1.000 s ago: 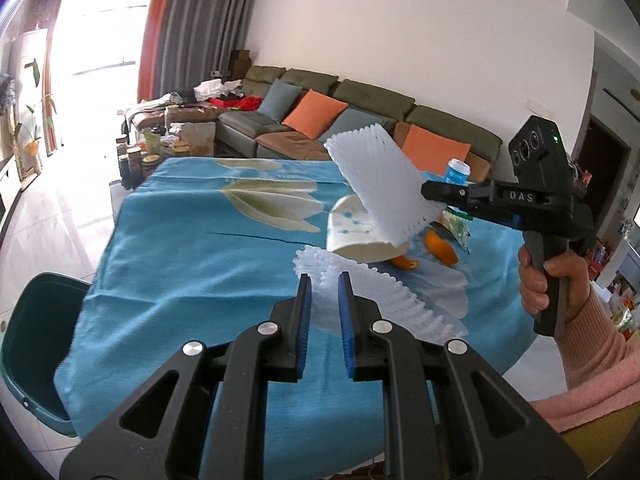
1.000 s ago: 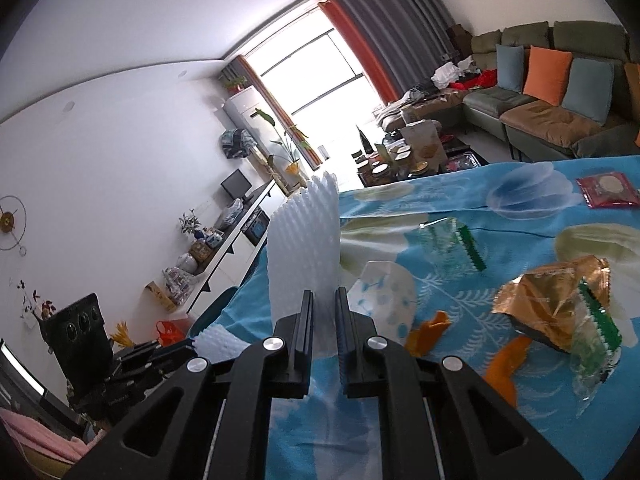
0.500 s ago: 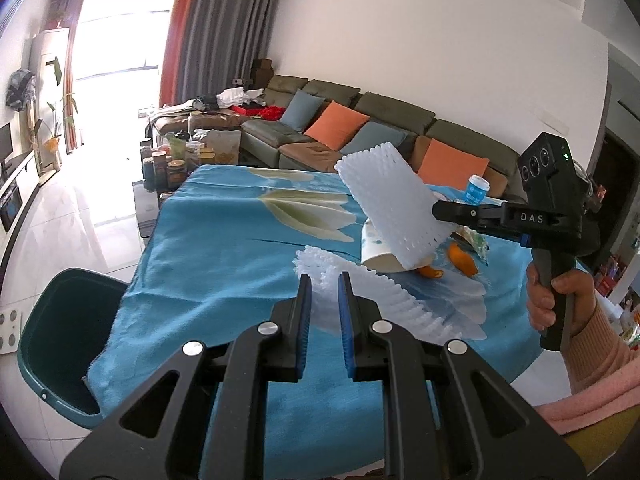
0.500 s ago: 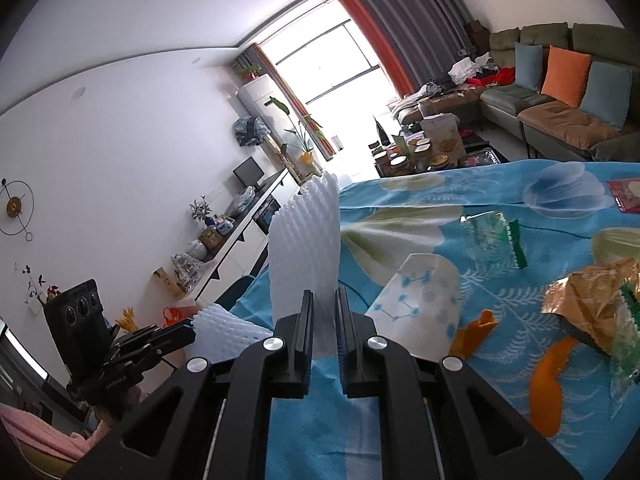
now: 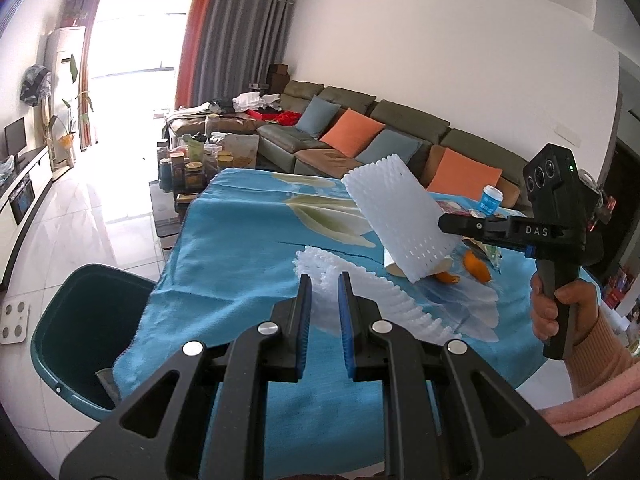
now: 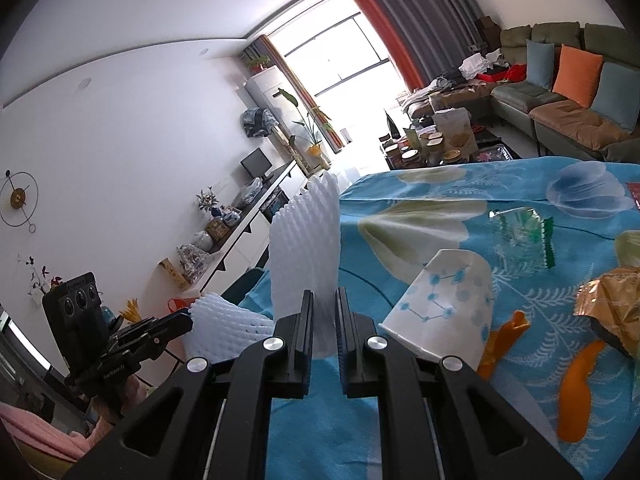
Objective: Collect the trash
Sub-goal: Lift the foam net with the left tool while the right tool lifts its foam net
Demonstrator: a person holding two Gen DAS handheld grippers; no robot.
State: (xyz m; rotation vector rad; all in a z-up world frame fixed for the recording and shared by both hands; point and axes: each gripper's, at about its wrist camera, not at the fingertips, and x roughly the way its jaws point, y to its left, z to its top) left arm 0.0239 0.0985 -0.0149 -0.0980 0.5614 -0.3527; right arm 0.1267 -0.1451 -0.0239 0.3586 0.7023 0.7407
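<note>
Each gripper, left (image 5: pixel 324 300) and right (image 6: pixel 323 312), is clamped on a white foam fruit net (image 5: pixel 360 292) (image 6: pixel 306 248), next needing carrying past the table edge to the dark green plastic bin (image 5: pixel 76 344).

Bright daylight floods from the blown-out window (image 5: pixel 132 36); fisheye edges curve and darken, focus sharp.

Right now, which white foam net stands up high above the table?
The foam net in the right gripper: this foam net is raised, while the left gripper's net lies low.
</note>
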